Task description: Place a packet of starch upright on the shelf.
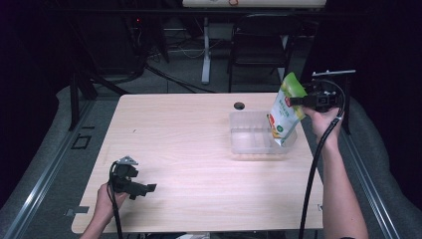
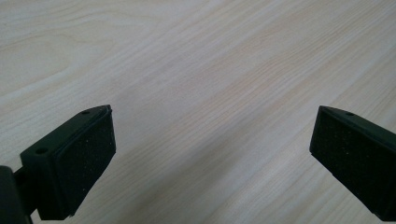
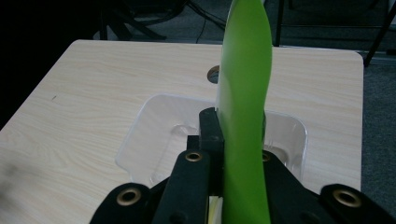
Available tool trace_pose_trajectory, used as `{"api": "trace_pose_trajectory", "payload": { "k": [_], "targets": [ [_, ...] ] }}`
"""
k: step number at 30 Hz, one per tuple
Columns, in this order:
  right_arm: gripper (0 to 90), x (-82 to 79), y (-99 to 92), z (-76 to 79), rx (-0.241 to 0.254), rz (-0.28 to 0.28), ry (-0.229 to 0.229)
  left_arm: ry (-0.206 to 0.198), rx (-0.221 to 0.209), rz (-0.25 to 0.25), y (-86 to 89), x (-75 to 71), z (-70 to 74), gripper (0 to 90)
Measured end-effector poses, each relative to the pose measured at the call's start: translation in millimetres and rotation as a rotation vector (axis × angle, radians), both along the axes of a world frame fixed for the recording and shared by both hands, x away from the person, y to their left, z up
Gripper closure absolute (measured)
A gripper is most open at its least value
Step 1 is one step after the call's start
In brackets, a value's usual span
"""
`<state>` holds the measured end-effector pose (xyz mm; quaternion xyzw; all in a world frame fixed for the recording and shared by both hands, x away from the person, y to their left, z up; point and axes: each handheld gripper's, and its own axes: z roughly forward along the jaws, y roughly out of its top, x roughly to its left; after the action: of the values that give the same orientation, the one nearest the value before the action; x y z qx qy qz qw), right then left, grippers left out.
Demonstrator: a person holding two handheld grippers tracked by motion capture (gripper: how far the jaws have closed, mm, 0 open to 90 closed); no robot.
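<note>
1. The right gripper (image 1: pixel 300 101) is clamping the green top edge of a pouch (image 1: pixel 284 110), jaws pressed tight on it; in the right gripper view the pouch (image 3: pixel 243 121) is rising edge-on between the black jaws.
2. The pouch is hanging tilted, its lower corner dipping over the right end of a clear bin (image 1: pixel 249 141) on the table (image 1: pixel 189 149); whether that corner is touching the bin floor cannot be told.
3. The step in hand, by judgement, is placing the pouch into the bin. Doing it well is calling for a straight, slow descent with the grip kept closed until the bottom is resting inside, then a release with the jaws backing upward.
4. The pouch is standing taller than the bin wall, so it is likely tipping once freed; leaning it toward the bin's long axis is advisable.
5. The left gripper (image 1: pixel 134 183) is resting near the table's front left corner, jaws spread wide and holding nothing; its own view is showing bare wood between the pads (image 2: pixel 88 163).
6. Edges: the bin is sitting near the table's right edge, and a dark grommet (image 1: pixel 239 105) is lying just behind it.
7. Open room: the table's middle and left are lying free, and the two grippers are well apart.
</note>
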<state>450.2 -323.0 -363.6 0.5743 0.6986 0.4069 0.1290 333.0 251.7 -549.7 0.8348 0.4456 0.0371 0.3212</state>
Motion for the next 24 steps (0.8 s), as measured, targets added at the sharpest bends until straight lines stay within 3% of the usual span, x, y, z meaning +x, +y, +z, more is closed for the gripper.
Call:
{"api": "trace_pose_trajectory", "payload": {
  "k": [18,24],
  "targets": [
    [90.0,-11.0,-8.4,-11.9,0.069,-0.070,-0.044,0.001,0.004,0.000,-0.8,0.9,-1.3,0.3],
    [90.0,-12.4,-8.6,-19.7,0.082,-0.078,-0.028,0.002,0.002,-0.001,-0.8,0.0,-0.6,0.3]
  ]
}}
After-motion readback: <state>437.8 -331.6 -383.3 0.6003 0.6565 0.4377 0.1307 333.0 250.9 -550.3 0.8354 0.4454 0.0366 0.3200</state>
